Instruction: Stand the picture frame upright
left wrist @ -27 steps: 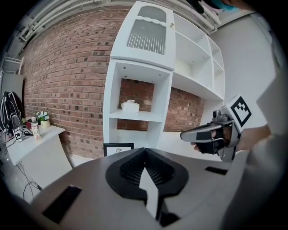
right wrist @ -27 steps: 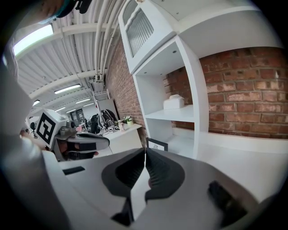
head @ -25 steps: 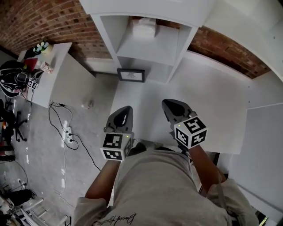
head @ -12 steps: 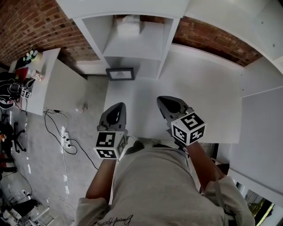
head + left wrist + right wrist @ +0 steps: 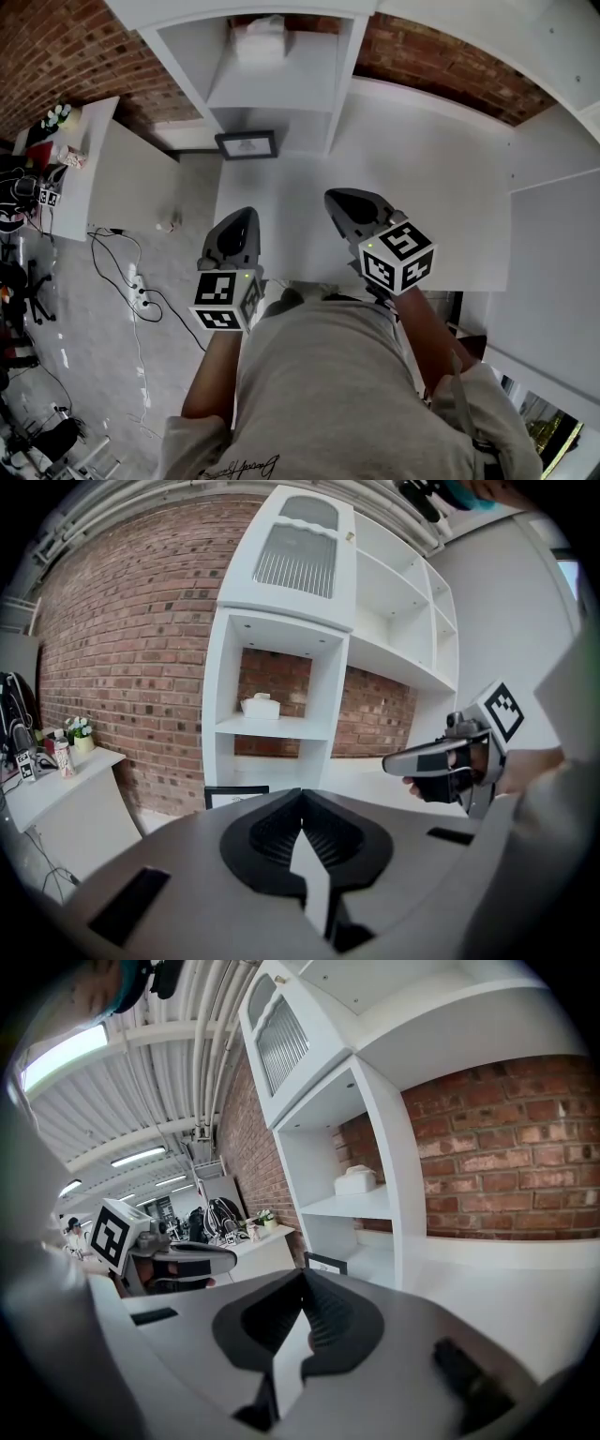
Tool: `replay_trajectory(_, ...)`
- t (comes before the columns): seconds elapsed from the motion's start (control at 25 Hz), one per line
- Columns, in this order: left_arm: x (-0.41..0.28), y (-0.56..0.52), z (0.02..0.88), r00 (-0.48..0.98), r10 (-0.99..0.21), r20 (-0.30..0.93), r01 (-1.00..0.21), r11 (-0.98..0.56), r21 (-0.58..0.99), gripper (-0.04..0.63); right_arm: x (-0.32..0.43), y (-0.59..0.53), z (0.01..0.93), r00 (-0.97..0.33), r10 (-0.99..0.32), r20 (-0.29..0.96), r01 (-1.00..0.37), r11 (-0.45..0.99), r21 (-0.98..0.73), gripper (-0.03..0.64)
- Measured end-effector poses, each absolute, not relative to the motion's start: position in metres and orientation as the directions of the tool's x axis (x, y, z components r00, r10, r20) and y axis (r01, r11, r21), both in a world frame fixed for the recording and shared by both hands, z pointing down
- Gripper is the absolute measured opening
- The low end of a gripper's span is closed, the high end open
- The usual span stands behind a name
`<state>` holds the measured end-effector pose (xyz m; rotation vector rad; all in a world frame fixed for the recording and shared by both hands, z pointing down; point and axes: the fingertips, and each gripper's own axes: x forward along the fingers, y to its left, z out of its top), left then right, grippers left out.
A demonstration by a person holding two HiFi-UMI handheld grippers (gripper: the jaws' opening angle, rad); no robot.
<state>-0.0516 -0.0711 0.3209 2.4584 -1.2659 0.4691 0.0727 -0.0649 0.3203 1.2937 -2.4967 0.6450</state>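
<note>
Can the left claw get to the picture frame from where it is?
Probably yes. Only bare white table lies between the left claw and the picture frame. The claw is shut and empty, so it would need to open first.

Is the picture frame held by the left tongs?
No, the picture frame sits ahead by the shelf, and the left tongs are shut empty.

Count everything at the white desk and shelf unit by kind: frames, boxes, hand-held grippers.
Picture frame: 1
White box: 1
Hand-held grippers: 2, the left hand-held gripper and the right hand-held gripper
Total: 4
</note>
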Motion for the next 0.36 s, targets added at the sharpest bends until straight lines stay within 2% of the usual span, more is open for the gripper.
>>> replay_trajectory(0.36, -0.0537, -0.0698, 0.3249, 0.541, -0.717, 0.439, -0.831, -0.536, 0.149, 0.015, 0.0691, -0.0633, 0.3283, -0.583, -0.691, 0.428, -0.812, 0.514, -0.276, 0.028)
